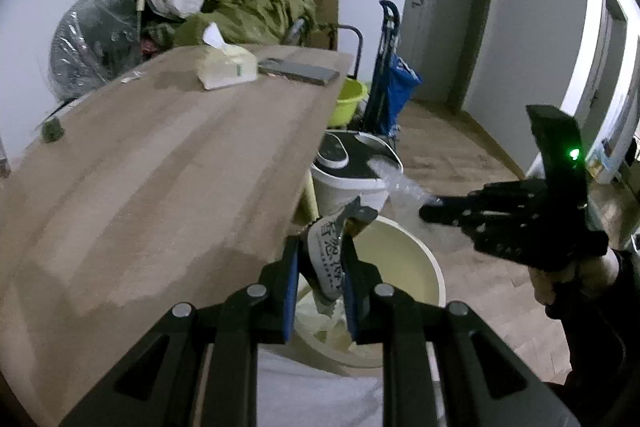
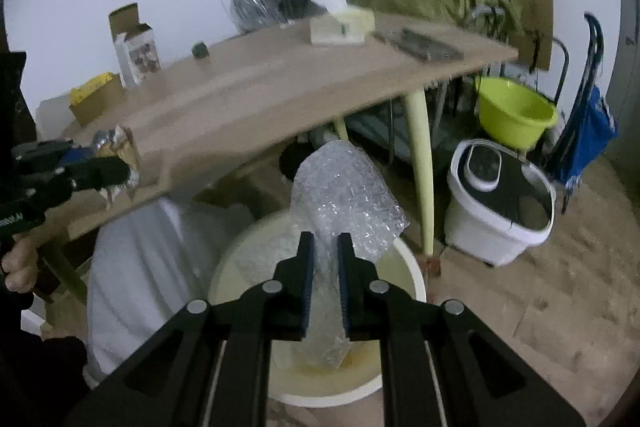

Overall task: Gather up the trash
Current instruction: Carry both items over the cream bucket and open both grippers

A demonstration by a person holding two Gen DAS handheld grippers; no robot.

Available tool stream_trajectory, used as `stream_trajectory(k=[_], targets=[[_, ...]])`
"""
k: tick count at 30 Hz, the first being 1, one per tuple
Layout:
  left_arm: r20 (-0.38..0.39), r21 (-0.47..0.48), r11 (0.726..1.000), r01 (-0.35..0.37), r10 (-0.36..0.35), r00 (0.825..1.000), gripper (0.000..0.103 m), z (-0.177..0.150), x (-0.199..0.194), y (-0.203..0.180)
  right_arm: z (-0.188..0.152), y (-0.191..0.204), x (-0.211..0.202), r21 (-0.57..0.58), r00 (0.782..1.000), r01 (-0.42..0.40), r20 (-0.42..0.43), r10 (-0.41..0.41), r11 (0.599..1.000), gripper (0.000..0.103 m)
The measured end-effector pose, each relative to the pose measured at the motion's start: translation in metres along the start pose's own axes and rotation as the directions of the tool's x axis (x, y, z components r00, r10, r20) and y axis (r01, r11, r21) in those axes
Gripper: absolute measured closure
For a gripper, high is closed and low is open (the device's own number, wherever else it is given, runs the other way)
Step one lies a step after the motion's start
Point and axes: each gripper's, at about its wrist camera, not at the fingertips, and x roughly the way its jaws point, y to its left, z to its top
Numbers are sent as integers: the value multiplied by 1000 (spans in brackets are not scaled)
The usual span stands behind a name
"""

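My left gripper [image 1: 323, 247] is shut on a crumpled printed wrapper [image 1: 330, 259], held just past the table's edge above the cream bin [image 1: 424, 263]. In the right wrist view the same gripper [image 2: 120, 173] shows at the left with the wrapper [image 2: 114, 145]. My right gripper [image 2: 325, 241] is shut on a sheet of bubble wrap [image 2: 346, 199] that stands up over the cream bin [image 2: 412, 267]. From the left wrist view, the right gripper [image 1: 430, 211] comes in from the right with the bubble wrap [image 1: 400, 183] trailing off its tips.
A wooden table [image 1: 160, 167] carries a tissue pack [image 1: 226, 67], a dark flat slab [image 1: 300, 69] and a small dark lump [image 1: 53, 130]. A white lidded bucket [image 2: 500, 215], a green basin [image 2: 514, 115], a blue trolley [image 2: 588, 123] and a grey-white bag [image 2: 136, 267] stand on the floor.
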Motion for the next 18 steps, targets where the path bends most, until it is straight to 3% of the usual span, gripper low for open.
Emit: stream_trajectory(k=[7, 12, 18], targets=[[-55, 14, 1000, 28, -28, 998, 85, -2, 26, -9, -26, -11, 35, 60, 995, -32, -88, 37, 998, 91], [-87, 29, 999, 41, -38, 995, 85, -5, 40, -16, -30, -14, 58, 66, 990, -32, -135, 40, 997, 66], [-129, 51, 998, 48, -41, 991, 85, -6, 55, -25, -28, -26, 58, 71, 989, -40, -136, 50, 997, 65]])
